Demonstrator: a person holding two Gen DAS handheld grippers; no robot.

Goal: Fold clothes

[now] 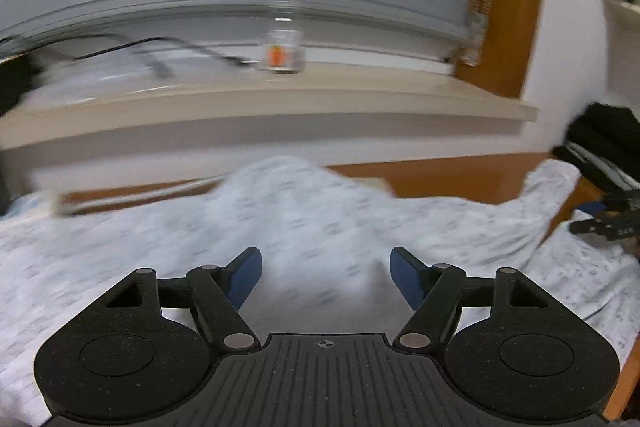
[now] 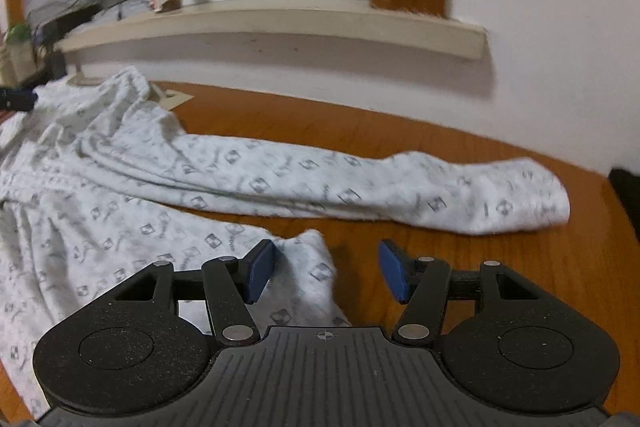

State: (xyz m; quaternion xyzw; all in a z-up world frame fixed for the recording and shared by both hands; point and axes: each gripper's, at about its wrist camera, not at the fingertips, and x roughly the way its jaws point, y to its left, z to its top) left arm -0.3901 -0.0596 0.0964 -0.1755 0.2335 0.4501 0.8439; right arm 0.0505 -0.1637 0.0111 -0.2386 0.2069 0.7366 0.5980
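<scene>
A white printed garment [image 2: 120, 195] sprawls over the wooden bench [image 2: 320, 123], filling the left and centre of the right wrist frame, one long sleeve [image 2: 360, 195] stretched toward the right edge. In the left wrist frame the same cloth covers the lower half. The left tongs [image 1: 326, 277] stand wide and empty above the fabric. The right tongs [image 2: 327, 269] are also apart, empty, over a hem corner [image 2: 312, 247]. Risk: closing on this rumpled cloth could pinch several layers, skewing the fold.

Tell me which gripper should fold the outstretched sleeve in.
Right, probably. The right gripper is open with the sleeve lying just ahead; the left gripper faces the garment's body.
</scene>
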